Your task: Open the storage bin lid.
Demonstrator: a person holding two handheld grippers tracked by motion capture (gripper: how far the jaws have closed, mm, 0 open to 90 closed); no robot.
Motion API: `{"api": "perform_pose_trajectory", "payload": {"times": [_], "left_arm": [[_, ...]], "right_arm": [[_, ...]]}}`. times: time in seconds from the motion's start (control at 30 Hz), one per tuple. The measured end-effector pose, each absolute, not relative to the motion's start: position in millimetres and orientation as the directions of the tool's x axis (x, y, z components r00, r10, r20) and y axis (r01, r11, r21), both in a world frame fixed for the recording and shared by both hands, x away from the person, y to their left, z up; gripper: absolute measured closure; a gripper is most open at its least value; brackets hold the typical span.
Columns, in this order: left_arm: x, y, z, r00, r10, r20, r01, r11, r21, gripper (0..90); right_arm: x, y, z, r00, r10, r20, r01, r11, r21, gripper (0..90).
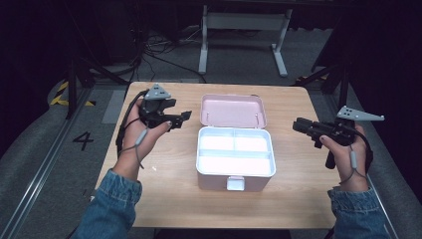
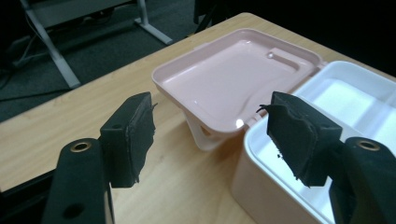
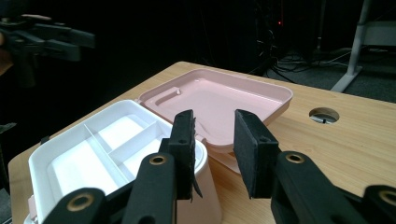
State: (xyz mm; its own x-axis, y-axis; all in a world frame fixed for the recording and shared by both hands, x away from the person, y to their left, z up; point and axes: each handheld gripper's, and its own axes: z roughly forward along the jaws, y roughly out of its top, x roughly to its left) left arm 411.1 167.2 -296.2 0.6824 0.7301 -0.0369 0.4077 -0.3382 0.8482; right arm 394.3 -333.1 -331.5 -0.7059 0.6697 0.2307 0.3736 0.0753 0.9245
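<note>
- The pink lunch box (image 1: 235,159) sits in the middle of the wooden table (image 1: 164,199), and it is already open.
- Its pink lid (image 1: 233,109) lies flat behind it, flipped all the way back.
- The white tray (image 3: 100,144) inside has three parts, and nothing is in them yet.
- The left gripper (image 1: 176,118) is beside the lid, not touching it, with its jaws wide and holding nothing.
- The right gripper (image 1: 297,125) is off to the box's other side, with its jaws a little apart and also holding nothing.
- I think the opening step is done, and filling or shutting the box may be left.
</note>
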Motion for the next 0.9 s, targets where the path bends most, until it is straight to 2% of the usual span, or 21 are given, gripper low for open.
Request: {"api": "perform_pose_trajectory", "payload": {"times": [0.27, 0.57, 0.9], "left_arm": [[377, 191, -295, 0.659, 0.751, -0.038, 0.417, -0.323, 0.849, 30.1], [368, 212, -307, 0.606, 0.795, -0.015, 0.447, -0.325, 0.833, 28.8], [359, 250, -330, 0.532, 0.844, -0.058, 0.520, -0.272, 0.810, 28.6]], "right_arm": [[398, -338, -334, -0.681, 0.697, 0.224, 0.398, 0.096, 0.912, 65.4], [399, -352, -343, -0.643, 0.730, 0.232, 0.442, 0.106, 0.891, 62.8], [399, -362, -350, -0.615, 0.749, 0.248, 0.472, 0.098, 0.876, 61.7]]}}
